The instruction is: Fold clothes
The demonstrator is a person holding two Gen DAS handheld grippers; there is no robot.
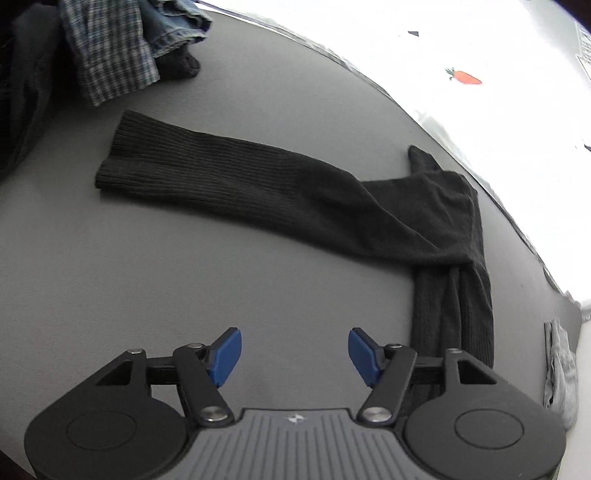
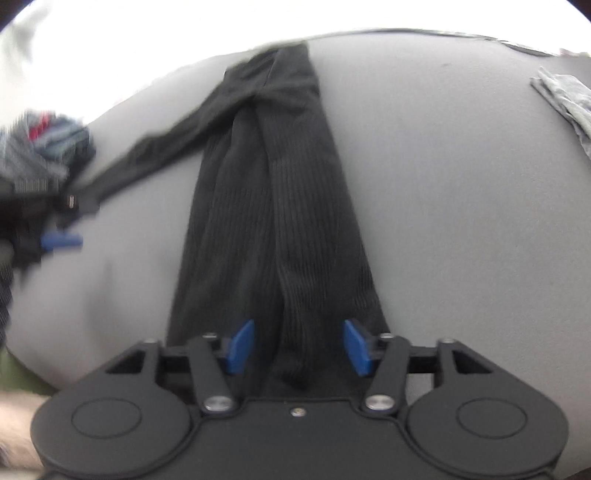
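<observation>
A black ribbed knit garment [image 1: 280, 192] lies on the grey table [image 1: 147, 280], one long sleeve stretched toward the left and its body folded into a narrow strip at the right. In the right wrist view the same garment [image 2: 273, 206] runs straight away from me, with its near end between my fingers. My left gripper [image 1: 294, 352] is open and empty above bare table, left of the garment's strip. My right gripper [image 2: 298, 345] is open, its blue pads either side of the garment's near end. The left gripper shows blurred at the left in the right wrist view [image 2: 61, 240].
A pile of clothes, plaid shirt [image 1: 107, 48] and denim [image 1: 177, 26], sits at the far left corner; it also shows in the right wrist view [image 2: 48, 140]. A folded grey cloth [image 1: 561, 373] lies at the right table edge, also in the right wrist view [image 2: 565, 99]. The table's far edge [image 1: 417, 114] is near.
</observation>
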